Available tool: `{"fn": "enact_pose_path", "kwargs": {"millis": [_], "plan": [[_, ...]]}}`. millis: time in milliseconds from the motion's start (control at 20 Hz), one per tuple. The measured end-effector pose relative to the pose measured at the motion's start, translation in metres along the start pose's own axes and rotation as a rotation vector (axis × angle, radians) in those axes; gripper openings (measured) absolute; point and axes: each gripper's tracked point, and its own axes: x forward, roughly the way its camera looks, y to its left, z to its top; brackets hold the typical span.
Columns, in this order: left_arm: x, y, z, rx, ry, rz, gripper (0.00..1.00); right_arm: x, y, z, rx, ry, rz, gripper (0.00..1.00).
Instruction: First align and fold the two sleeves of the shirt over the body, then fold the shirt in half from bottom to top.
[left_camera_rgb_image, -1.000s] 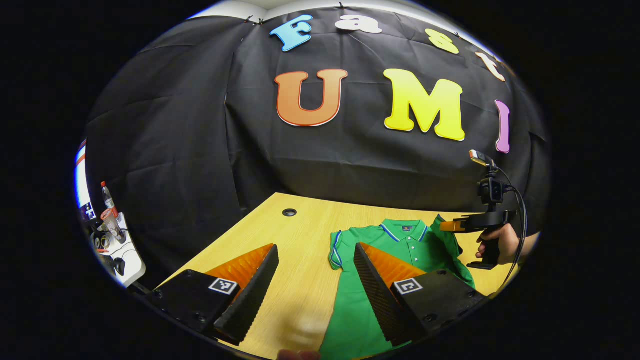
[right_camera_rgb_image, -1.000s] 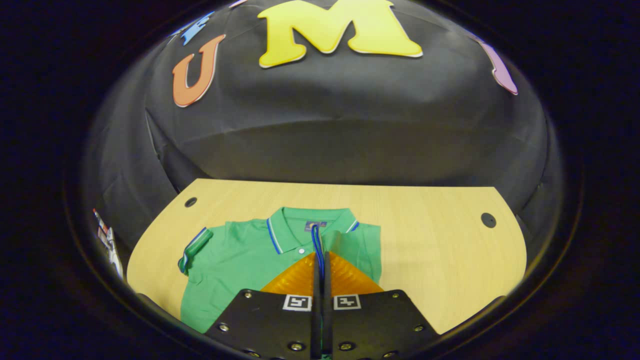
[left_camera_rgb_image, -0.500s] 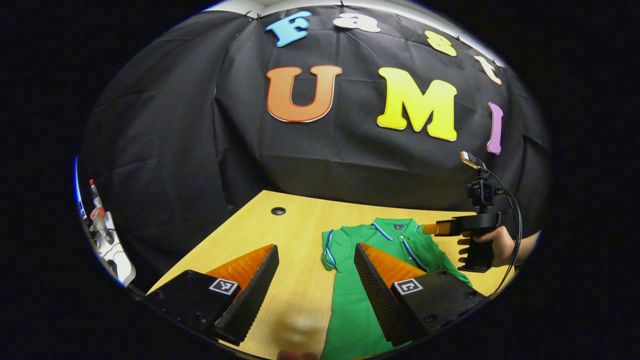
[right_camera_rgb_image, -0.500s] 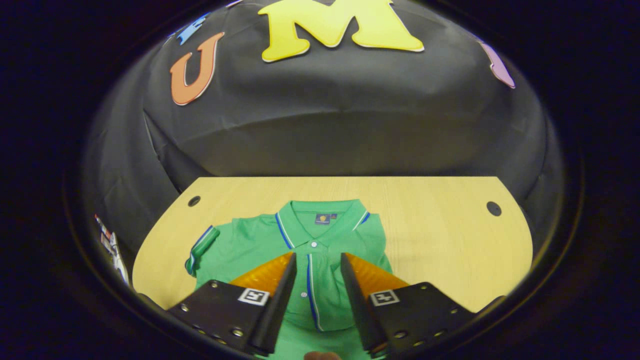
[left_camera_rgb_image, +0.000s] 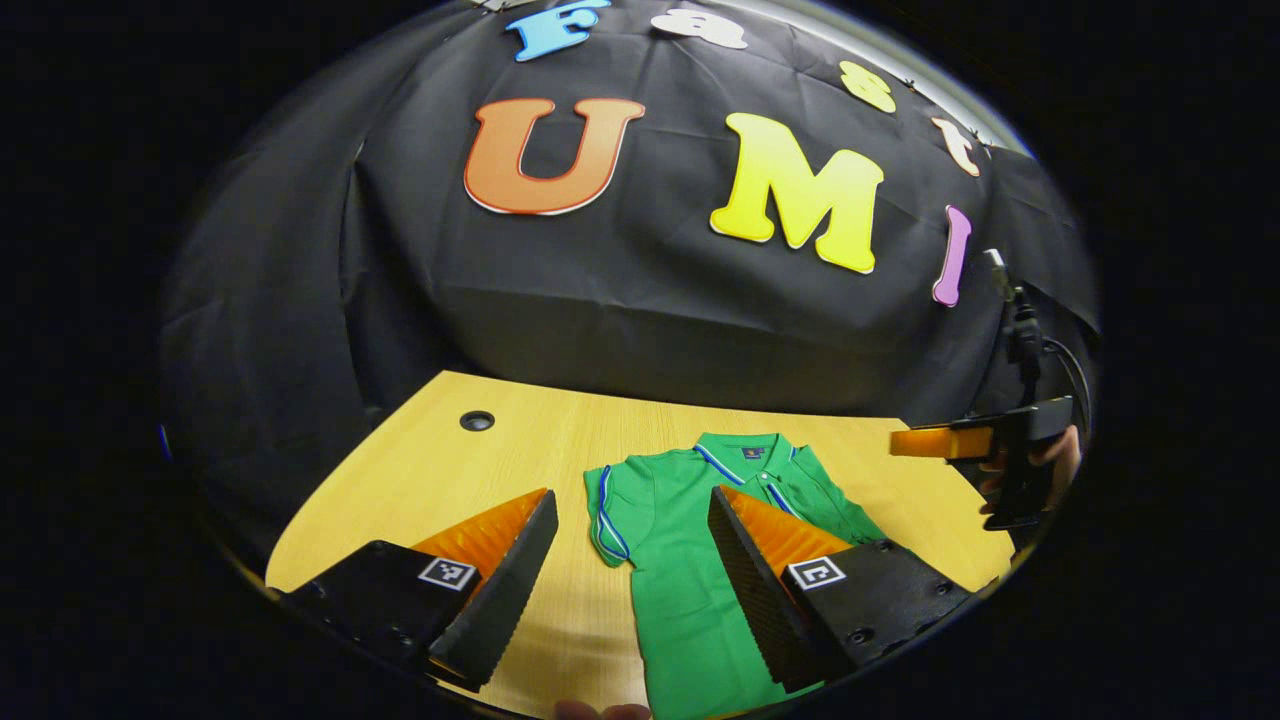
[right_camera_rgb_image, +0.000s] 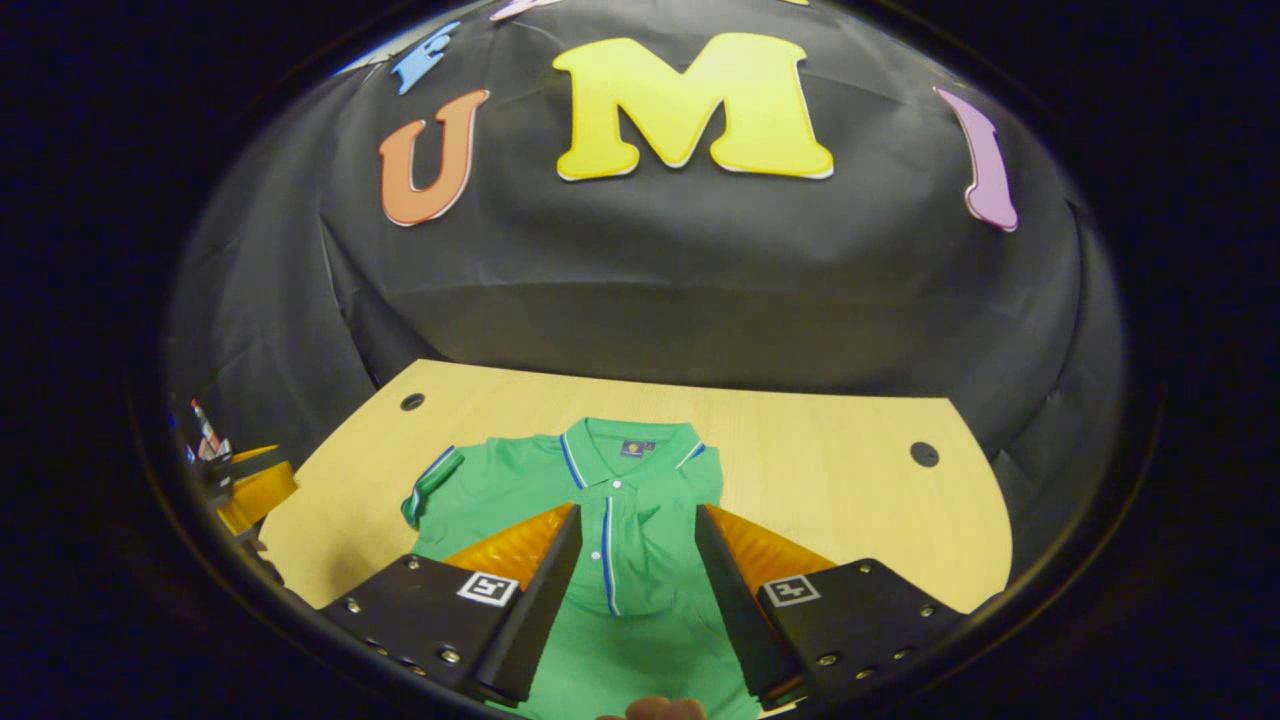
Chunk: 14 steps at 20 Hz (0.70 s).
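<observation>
A green short-sleeved polo shirt with blue-and-white trim on collar and cuffs (right_camera_rgb_image: 610, 520) lies flat, collar toward the black cloth wall, on a pale wood-grain surface (right_camera_rgb_image: 850, 480). In the right gripper view it sits in the lower centre of the frame; the sleeve on the right of the picture is folded in over the body, its striped cuff running down the middle of the chest, while the sleeve on the left of the picture (right_camera_rgb_image: 432, 480) lies spread out on the wood.

The right gripper (right_camera_rgb_image: 635, 540) hangs above the shirt's chest with its fingers moderately spread and nothing between them — the folded cuff shows in the gap. At the far left edge of that view part of the other gripper is just visible.

In the left gripper view the shirt (left_camera_rgb_image: 690, 560) lies at lower centre, and the left gripper (left_camera_rgb_image: 630, 520) is wide open, holding nothing; the spread sleeve (left_camera_rgb_image: 610, 505) shows between its fingers, though whether they touch the cloth cannot be told. At the right edge of this frame the right gripper (left_camera_rgb_image: 920, 442) is held by a hand (left_camera_rgb_image: 1050, 455) above the surface, beyond the shirt's folded side. Two round dark cable holes (right_camera_rgb_image: 924, 454) sit near the surface's far corners.
</observation>
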Motion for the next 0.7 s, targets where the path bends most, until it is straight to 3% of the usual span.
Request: {"fn": "enact_pose_path", "kwargs": {"millis": [150,400,650,700], "plan": [[0.034,0.007,-0.01,-0.035,0.026,-0.017,0.97,-0.037,-0.006,-0.005,-0.018,-0.002,0.004,0.74],[0.082,0.012,-0.032,-0.052,0.075,-0.048,0.97,-0.085,-0.037,-0.012,-0.004,-0.003,-0.072,0.74],[0.126,0.03,-0.067,-0.042,0.17,-0.011,0.95,-0.12,-0.053,-0.026,0.016,-0.009,-0.118,0.74],[0.133,0.035,-0.073,-0.033,0.186,-0.005,1.0,-0.124,-0.057,-0.027,0.011,-0.007,-0.126,0.74]]}}
